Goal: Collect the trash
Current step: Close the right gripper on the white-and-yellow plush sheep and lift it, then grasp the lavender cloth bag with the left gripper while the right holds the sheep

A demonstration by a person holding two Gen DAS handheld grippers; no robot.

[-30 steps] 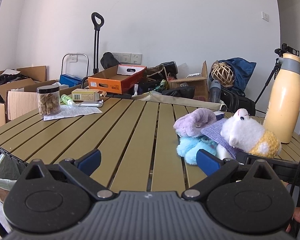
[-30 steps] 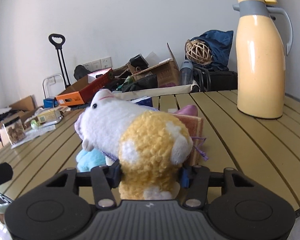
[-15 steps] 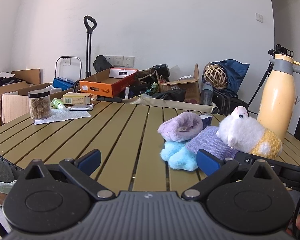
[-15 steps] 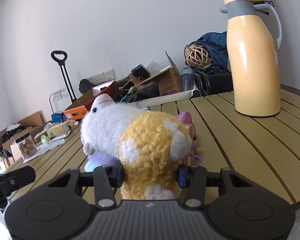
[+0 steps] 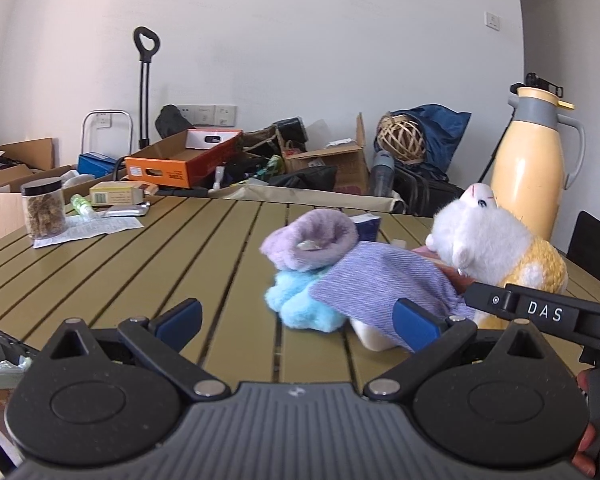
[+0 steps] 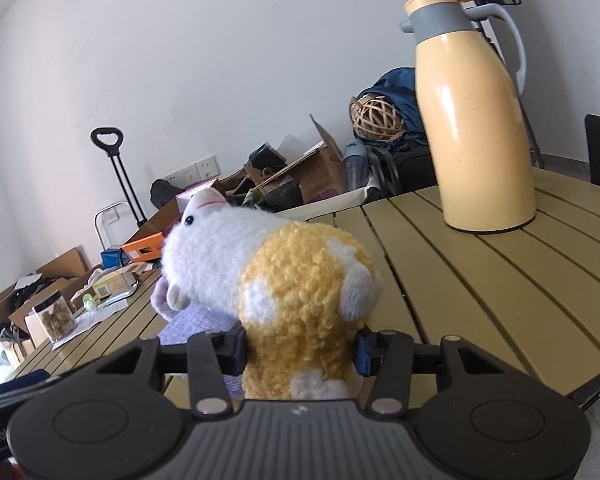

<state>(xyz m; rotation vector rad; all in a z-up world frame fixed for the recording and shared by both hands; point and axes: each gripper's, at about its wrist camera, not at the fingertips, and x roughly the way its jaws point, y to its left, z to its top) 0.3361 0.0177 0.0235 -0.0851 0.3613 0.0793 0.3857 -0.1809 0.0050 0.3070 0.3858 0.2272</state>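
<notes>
On the slatted table (image 5: 148,264), a jar (image 5: 44,208) stood at ten o'clock on a sheet of paper (image 5: 88,229), with a small box (image 5: 116,193) behind it. Near the middle, at one o'clock, lay a heap of soft things: a fuzzy sock (image 5: 312,244) on top of another sock (image 5: 304,306), a cloth (image 5: 384,284) to their right. A plush toy (image 5: 496,248) sat at two o'clock beside the cloth, a thermos (image 5: 532,160) behind it. Cardboard boxes (image 5: 180,160) lay beyond the table's far edge at twelve.

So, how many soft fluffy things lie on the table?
3: plush toy in the right gripper; purple fluffy piece mid-table; light blue one below it. More may hide under the cloth.
</notes>
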